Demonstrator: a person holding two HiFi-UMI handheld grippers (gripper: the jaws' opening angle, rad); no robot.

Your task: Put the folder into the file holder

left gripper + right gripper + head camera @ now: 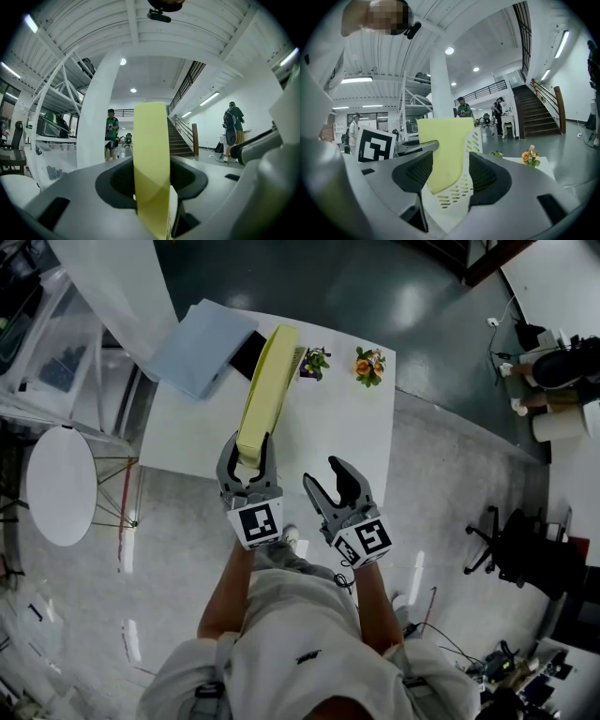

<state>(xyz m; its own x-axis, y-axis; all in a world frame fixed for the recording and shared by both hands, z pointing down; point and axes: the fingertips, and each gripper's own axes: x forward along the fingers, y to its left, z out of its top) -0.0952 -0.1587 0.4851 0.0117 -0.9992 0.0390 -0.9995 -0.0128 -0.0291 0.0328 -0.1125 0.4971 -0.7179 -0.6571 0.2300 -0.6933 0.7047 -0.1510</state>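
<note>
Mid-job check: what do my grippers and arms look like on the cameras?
Both the left gripper and right gripper are grey, with two curved jaws lined by dark ribbed pads. Each carries a white cube printed with black square markers. The person wears a light short-sleeved top.

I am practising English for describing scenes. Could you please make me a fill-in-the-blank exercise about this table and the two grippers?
1. The left gripper holds a ___ folder.
2. The right gripper has ___ between its jaws.
3. On the table stand ___ small flower pots.
4. The perforated file holder is ___ in colour.

Missing words: yellow; nothing; two; white.
</note>
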